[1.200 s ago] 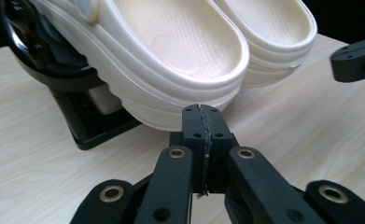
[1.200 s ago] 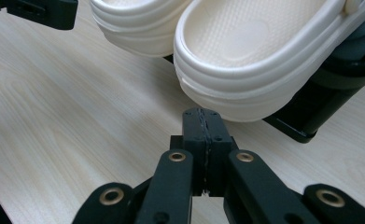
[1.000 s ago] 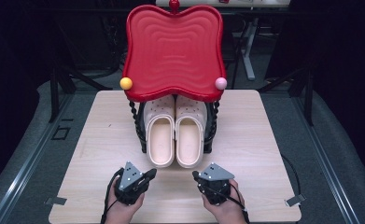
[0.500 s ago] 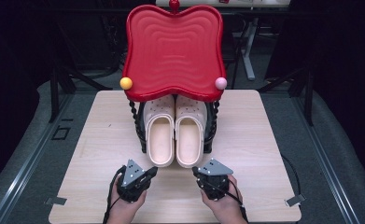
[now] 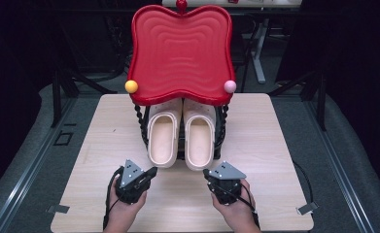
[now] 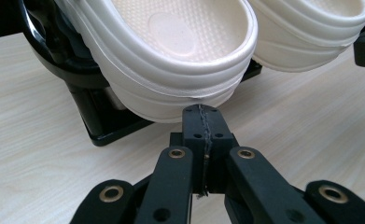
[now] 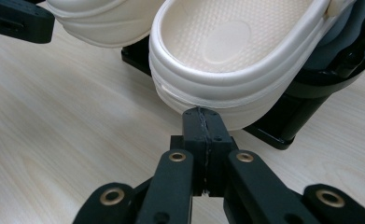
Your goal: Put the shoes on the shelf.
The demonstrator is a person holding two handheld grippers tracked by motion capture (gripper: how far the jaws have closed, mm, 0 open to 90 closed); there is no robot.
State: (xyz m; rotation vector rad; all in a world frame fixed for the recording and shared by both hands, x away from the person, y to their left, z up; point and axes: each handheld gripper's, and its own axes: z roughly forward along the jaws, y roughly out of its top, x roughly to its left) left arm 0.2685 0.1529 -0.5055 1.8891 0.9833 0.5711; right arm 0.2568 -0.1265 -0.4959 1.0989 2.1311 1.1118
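**Claws closed before a racked pair of clogs**

Claws first: the left claw (image 5: pixel 150 171) and the right claw (image 5: pixel 206 173) sit low over the table (image 5: pixel 105 126), each with its jaws pressed flat together and nothing between them. In the left gripper view the left claw's tip (image 6: pixel 202 122) points at the heel rim of the left clog (image 6: pixel 171 56), very near it; whether it touches cannot be told. The right claw (image 7: pixel 203 122) faces the right clog (image 7: pixel 236 60) the same way.

Both cream clogs lie side by side, heels toward the person, on the lower tier of a black rack (image 5: pixel 140 121), under its red tray (image 5: pixel 180 48) with a yellow ball (image 5: pixel 131 86) and a pink ball (image 5: pixel 230 86).

The clogs look like moulded foam: probably light, springy, a little slick. The thick heel rim seems the best hold, one jaw inside, one outside, once the jaws are opened.
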